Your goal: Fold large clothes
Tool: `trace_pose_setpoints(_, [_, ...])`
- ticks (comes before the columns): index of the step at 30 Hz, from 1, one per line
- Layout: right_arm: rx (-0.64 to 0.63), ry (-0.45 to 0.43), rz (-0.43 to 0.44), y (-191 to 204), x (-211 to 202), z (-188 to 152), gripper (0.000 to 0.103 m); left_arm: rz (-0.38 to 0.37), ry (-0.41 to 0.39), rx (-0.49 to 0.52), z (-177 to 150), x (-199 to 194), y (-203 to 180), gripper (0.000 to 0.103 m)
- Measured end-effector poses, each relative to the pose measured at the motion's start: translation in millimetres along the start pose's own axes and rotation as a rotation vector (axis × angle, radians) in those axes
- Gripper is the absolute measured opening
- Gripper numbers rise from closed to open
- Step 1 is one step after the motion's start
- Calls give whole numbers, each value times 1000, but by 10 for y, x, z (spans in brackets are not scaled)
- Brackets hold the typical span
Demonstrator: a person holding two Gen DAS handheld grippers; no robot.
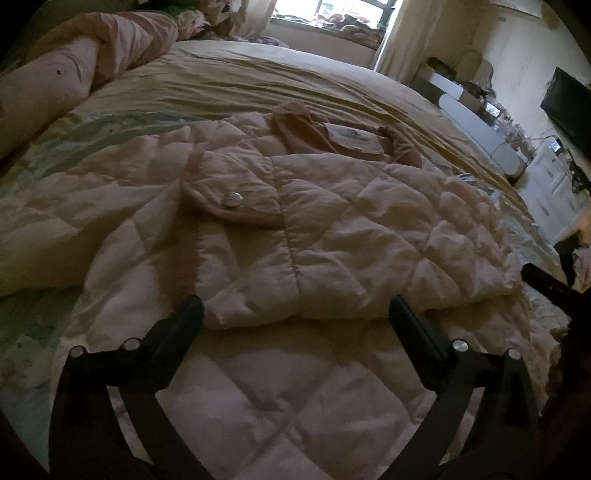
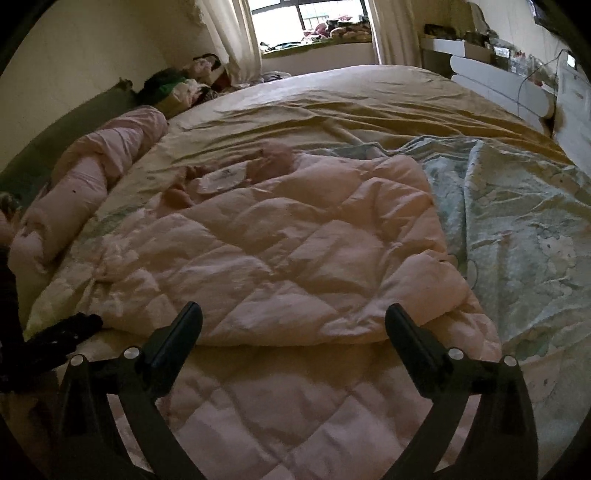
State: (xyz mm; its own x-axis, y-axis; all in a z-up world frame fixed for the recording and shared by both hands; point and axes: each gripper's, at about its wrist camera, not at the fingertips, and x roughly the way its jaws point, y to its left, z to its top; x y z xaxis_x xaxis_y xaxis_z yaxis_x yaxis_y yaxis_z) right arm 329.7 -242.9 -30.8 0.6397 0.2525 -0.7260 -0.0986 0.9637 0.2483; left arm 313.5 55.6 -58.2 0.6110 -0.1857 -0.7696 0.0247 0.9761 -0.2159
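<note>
A pale pink quilted coat (image 1: pixel 332 229) lies spread on the bed, its sleeves folded over the body and a buttoned pocket flap (image 1: pixel 232 201) showing. Its collar with a white label (image 1: pixel 354 138) lies at the far end. My left gripper (image 1: pixel 295 310) hovers just before the folded lower edge, jaws wide apart, nothing between them. In the right wrist view the same coat (image 2: pixel 280 251) fills the middle. My right gripper (image 2: pixel 293 317) stands open at that fold's near edge, holding nothing. The other gripper's dark tip (image 1: pixel 546 284) shows at the right edge of the left wrist view.
The coat rests on a yellow bedsheet (image 2: pixel 332 107) and a light green patterned blanket (image 2: pixel 524 229). A rolled pink duvet (image 2: pixel 85 184) lies along the left side. A window (image 2: pixel 310 18) with curtains is at the far end; white furniture (image 1: pixel 480 125) and a dark screen (image 1: pixel 569 107) stand to the right.
</note>
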Motion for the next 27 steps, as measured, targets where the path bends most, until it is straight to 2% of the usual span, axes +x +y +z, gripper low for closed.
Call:
trace_pose_setpoints(6, [-19,-12,19,134,-132,-36,99,34,-28,-8,-9,-186,69,94])
trace_pose_setpoints(10, [-41,-21,35,311,-195,-49,99,83,-63,-23,34,-312,178,94])
trace_pose_setpoints(17, [-106,-38,101,848,-233,6,99,166,-119,-84,119,-534,498,94])
trace_pose_setpoints(27, [-207,-49,197,1595,-227,59,99,211,-179,-149,182,-793,825,94])
